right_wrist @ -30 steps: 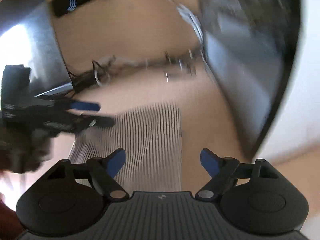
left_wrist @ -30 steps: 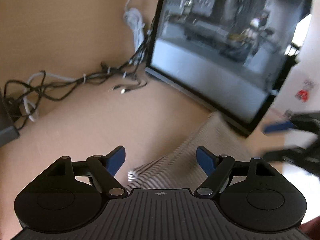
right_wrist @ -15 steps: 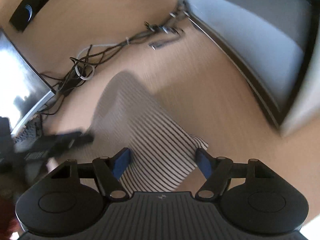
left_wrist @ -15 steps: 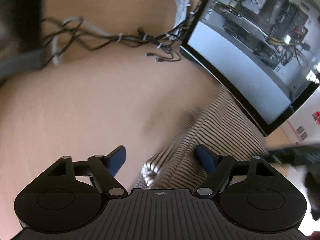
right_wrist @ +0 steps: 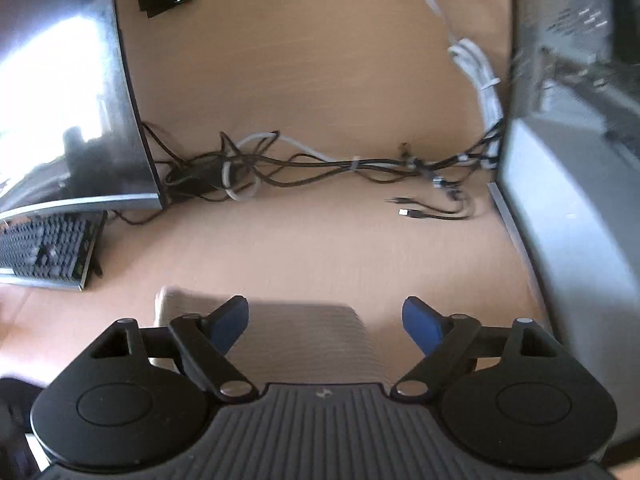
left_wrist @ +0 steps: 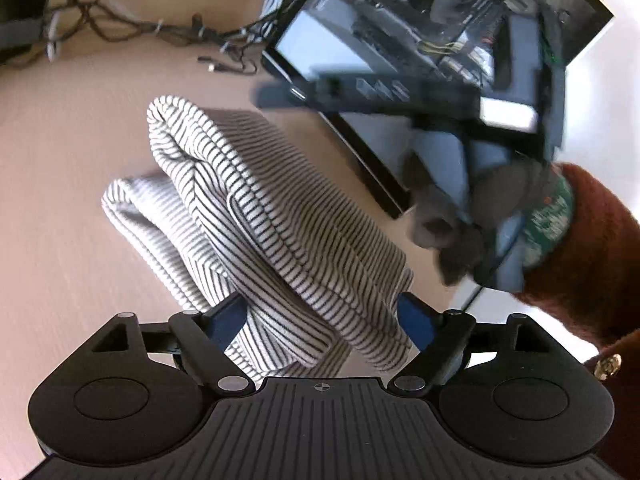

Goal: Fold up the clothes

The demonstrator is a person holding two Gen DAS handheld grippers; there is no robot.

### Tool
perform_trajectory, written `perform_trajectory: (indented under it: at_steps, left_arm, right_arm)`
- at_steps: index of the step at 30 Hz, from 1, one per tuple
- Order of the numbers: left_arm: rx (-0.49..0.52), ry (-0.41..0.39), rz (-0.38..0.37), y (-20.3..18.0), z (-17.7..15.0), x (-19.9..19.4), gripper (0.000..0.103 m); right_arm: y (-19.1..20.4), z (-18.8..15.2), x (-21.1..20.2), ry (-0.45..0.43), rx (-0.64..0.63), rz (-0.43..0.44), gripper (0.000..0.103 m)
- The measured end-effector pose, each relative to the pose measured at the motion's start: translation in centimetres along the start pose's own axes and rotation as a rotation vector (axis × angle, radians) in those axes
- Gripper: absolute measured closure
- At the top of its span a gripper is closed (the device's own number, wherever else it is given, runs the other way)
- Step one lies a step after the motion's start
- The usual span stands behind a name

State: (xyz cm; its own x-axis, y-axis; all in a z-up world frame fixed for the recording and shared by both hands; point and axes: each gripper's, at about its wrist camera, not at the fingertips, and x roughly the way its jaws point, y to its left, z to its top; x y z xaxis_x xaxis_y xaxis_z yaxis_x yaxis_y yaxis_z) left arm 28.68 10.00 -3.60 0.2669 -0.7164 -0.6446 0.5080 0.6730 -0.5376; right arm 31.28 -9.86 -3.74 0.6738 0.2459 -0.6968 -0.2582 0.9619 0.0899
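Note:
A black-and-white striped garment (left_wrist: 256, 216) lies folded in a thick bundle on the wooden desk (left_wrist: 60, 200). My left gripper (left_wrist: 324, 316) is open, its blue fingertips (left_wrist: 228, 316) at either side of the bundle's near end. The right gripper shows blurred in the left wrist view (left_wrist: 280, 94), above and to the right of the garment, held by a gloved hand. In the right wrist view my right gripper (right_wrist: 324, 316) is open and empty above the garment's blurred far edge (right_wrist: 312, 340).
An open computer case (left_wrist: 420, 40) stands at the right of the desk, also in the right wrist view (right_wrist: 576, 160). Tangled cables (right_wrist: 304, 164) lie along the back. A curved monitor (right_wrist: 64, 100) and keyboard (right_wrist: 44, 248) are at the left.
The left gripper has moved in over the garment, which now lies in a thicker folded bundle between its fingers. The right gripper has lifted and swung to face the back of the desk.

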Motion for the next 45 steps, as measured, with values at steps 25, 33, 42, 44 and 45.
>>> perform_trajectory:
  at_steps: [25, 33, 42, 44, 45]
  left_arm:
    - [-0.137, -0.309, 0.020, 3.7, 7.3, -1.3, 0.015]
    - [-0.229, -0.132, 0.179, 7.8, 5.3, 3.3, 0.018]
    - [-0.251, -0.257, 0.206, 7.0, 5.0, -1.5, 0.023]
    - [-0.234, -0.288, 0.162, 6.4, 5.5, -2.2, 0.030]
    - [-0.225, -0.301, 0.121, 6.0, 5.9, -2.3, 0.036]
  right_arm:
    - [5.6, -6.1, -8.4, -0.105, -0.237, -0.071, 0.017]
    - [2.1, -8.0, -2.5, 0.003, -0.124, -0.111, 0.005]
    - [3.6, -6.3, -3.4, -0.071, -0.341, -0.196, 0.009]
    - [4.0, -6.3, -3.8, -0.086, -0.324, -0.157, 0.010]
    - [4.3, -6.3, -4.0, -0.094, -0.323, -0.132, 0.010]
